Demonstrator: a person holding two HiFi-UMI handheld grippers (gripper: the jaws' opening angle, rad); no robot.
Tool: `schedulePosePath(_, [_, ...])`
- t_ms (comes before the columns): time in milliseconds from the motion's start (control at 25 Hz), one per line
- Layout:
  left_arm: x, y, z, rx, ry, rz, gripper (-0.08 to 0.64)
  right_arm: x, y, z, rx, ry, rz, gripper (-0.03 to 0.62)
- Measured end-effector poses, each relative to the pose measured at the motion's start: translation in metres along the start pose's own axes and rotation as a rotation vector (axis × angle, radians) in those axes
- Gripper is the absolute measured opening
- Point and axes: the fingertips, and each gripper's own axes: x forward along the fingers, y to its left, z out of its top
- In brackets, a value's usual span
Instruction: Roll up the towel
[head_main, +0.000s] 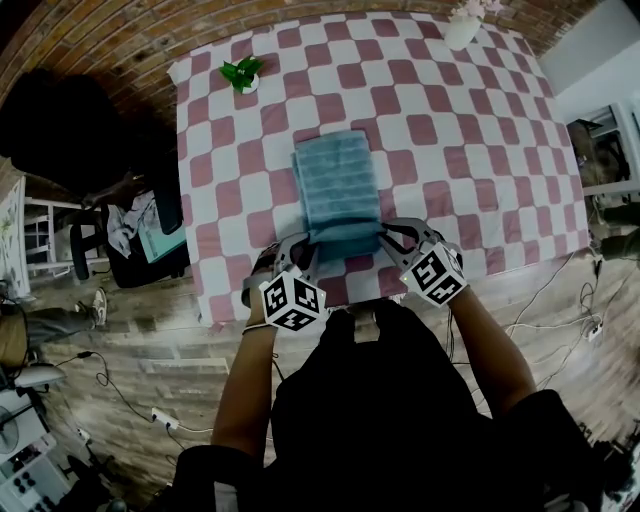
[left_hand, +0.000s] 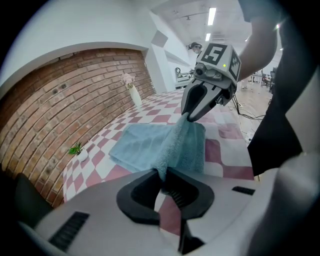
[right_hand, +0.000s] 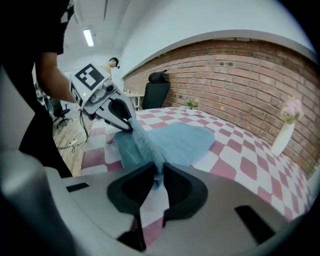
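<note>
Forearms of the person (head_main: 248, 385) extended over the near edge of the worktop (head_main: 480, 150), which was covered by a red-and-white chequered cloth. The light blue terry-cloth towel (head_main: 338, 180) lay lengthwise at the middle of the worktop, its far part flat and its near end lifted off the worktop. The left tongs (left_hand: 164, 176) were clamped on the towel's near left corner and the right tongs (right_hand: 161, 172) on its near right corner. Each pair was closed tight on a pinch of pile, with the hem stretched between them. Judged from its drape and folds, the towel was soft, light and limp rather than slippery, and would sag wherever unsupported. A hold at both corners of one short edge suited rolling, since an even pull should keep the roll straight and tight.
</note>
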Motion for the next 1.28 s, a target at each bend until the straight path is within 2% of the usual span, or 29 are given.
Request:
schedulePosePath(80, [0.005,0.004,-0.002,0.005,0.006,0.010,0.043,0.006,-0.005,0.002,0.079,-0.042,0.008,0.061])
schedulePosePath(160, [0.012,0.006,-0.002,0.003,0.011,0.014,0.044,0.008,-0.011,0.001,0.112,-0.054,-0.004,0.067])
schedulePosePath(320, [0.024,0.011,-0.005,-0.005,0.025,0.015,0.043,0.003,-0.016,0.011,0.075,-0.094,-0.021,0.103])
schedulePosePath(400, [0.027,0.014,-0.004,-0.006,0.026,0.011,0.043,-0.007,-0.010,0.021,-0.013,-0.135,-0.010,0.134])
schedulePosePath(480, [0.030,0.015,-0.004,-0.006,0.024,0.006,0.043,-0.018,0.005,0.026,-0.149,-0.143,0.014,0.203])
schedulePosePath(560, [0.031,0.016,-0.003,-0.013,0.022,0.002,0.043,-0.025,0.025,0.027,-0.301,-0.127,0.051,0.239])
schedulePosePath(680, [0.031,0.017,-0.003,-0.022,0.021,-0.001,0.043,-0.021,0.050,0.019,-0.528,-0.063,0.082,0.262])
schedulePosePath(800, [0.031,0.016,-0.003,-0.022,0.020,-0.002,0.043,-0.004,0.061,0.005,-0.657,-0.020,0.093,0.262])
schedulePosePath(1080, [0.028,0.013,-0.003,0.003,0.020,-0.015,0.044,0.032,0.054,-0.010,-0.717,0.049,0.129,0.259])
schedulePosePath(1200, [0.024,0.017,-0.005,-0.033,0.013,-0.017,0.062,0.038,0.052,-0.011,-0.696,0.066,0.192,0.262])
schedulePosePath(1280, [0.018,0.023,-0.004,-0.057,-0.001,-0.007,0.108,0.040,0.051,-0.011,-0.660,0.073,0.234,0.264])
